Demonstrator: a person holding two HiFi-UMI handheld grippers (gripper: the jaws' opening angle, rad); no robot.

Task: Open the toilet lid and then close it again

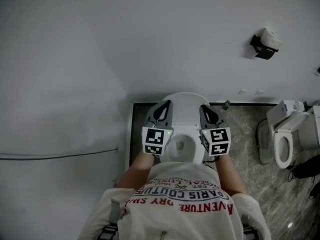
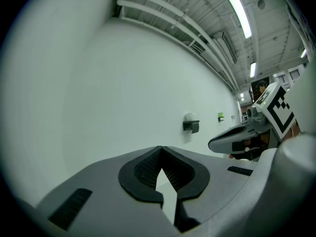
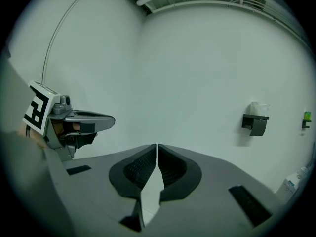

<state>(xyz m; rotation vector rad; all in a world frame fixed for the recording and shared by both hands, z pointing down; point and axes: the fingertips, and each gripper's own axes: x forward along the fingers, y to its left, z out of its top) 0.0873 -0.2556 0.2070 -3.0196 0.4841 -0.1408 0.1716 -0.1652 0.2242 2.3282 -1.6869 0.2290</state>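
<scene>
- Your left hand-held gripper [image 1: 165,105] was closed tight, its jaws meeting at the tips with nothing between them; its own view [image 2: 160,148] showed only bare white wall [image 2: 123,83] ahead.
- Your right hand-held gripper [image 1: 204,108] was closed as well, with only a hairline slit between the pads and nothing gripped; its own view [image 3: 156,146] also faced the wall.
- You held the two side by side over the toilet [image 1: 172,149], the left one above its left edge and the right one above its right edge, both pointing at the wall behind it.
- The toilet sat directly below you, against that wall, and its bowl lay uncovered between the two marker cubes.
- The toilet lid [image 1: 185,101] appeared to stand raised at the back, a white rounded shape beyond the jaw tips; whether either gripper touched it could not be told.
- A toilet paper holder [image 1: 264,45] hung on the wall, up and to the right, and it showed in both gripper views.
- A second toilet [image 1: 286,143] with its lid up stood well apart at the right on the marbled floor [image 1: 242,134].
- Your shirt [image 1: 180,209], white with red print, filled the bottom of the head view.
</scene>
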